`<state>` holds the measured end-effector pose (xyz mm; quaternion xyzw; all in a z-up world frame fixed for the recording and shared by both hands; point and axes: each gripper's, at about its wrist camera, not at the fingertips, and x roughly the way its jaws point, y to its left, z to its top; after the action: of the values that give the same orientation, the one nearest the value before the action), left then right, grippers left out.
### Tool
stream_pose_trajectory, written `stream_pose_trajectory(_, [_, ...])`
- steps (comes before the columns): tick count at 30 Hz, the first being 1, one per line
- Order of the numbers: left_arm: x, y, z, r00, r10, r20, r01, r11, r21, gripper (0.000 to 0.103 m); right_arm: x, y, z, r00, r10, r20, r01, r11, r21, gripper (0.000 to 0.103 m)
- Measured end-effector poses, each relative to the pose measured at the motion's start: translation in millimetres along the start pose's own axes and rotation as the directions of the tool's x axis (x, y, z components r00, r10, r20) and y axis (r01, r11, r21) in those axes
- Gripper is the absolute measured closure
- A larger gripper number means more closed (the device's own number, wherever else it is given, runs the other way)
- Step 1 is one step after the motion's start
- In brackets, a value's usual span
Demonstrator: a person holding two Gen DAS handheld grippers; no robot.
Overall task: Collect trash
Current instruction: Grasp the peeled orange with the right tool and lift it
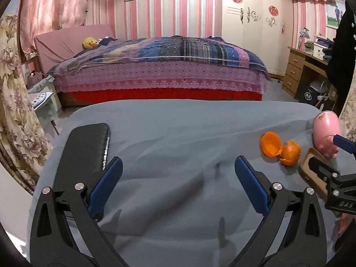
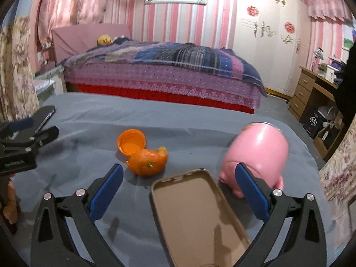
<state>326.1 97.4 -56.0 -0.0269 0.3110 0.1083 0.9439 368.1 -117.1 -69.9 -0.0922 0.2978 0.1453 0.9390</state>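
Note:
Two pieces of orange peel (image 1: 280, 149) (image 2: 142, 153) lie on the grey cloth-covered table (image 1: 178, 133) (image 2: 200, 129), one an empty cup shape, the other a domed piece. A pink pig-shaped container (image 1: 326, 131) (image 2: 258, 153) stands at the right. My left gripper (image 1: 178, 166) is open over bare cloth, well left of the peel. My right gripper (image 2: 179, 173) is open above a tan phone case (image 2: 195, 211) (image 1: 311, 171), with the peel just beyond its left finger and the pig behind its right finger.
A black phone (image 1: 89, 151) (image 2: 45, 114) lies at the table's left side. Beyond the table are a bed with a purple quilt (image 1: 160, 66), a white wardrobe (image 1: 253, 22), a wooden desk (image 1: 302, 66) at right, and floral curtains (image 1: 13, 111) at left.

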Motion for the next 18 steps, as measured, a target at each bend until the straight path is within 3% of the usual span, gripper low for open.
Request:
stream_pose_trajectory(3, [1, 3, 1, 1.0, 0.024, 0.002, -0.024, 1.0, 0.014, 0.006, 7, 7, 3, 1.0, 0.0, -0.027, -0.001, 1.0, -0.023, 0.009])
stream_pose_trajectory(5, [1, 5, 1, 0.999, 0.035, 0.003, -0.035, 0.999, 0.018, 0.006, 12, 9, 6, 0.999, 0.012, -0.041, -0.013, 1.0, -0.022, 0.022])
stream_pose_trajectory(11, [1, 16, 2, 1.0, 0.004, -0.009, -0.004, 0.999, -0.033, 0.006, 26, 15, 12, 0.995, 0.063, -0.077, -0.063, 0.998, -0.005, 0.045])
stream_pose_trajectory(18, [6, 24, 0, 0.999, -0.013, -0.031, 0.011, 0.997, -0.079, 0.006, 35, 23, 10, 0.988, 0.119, -0.097, -0.12, 0.993, -0.009, 0.064])
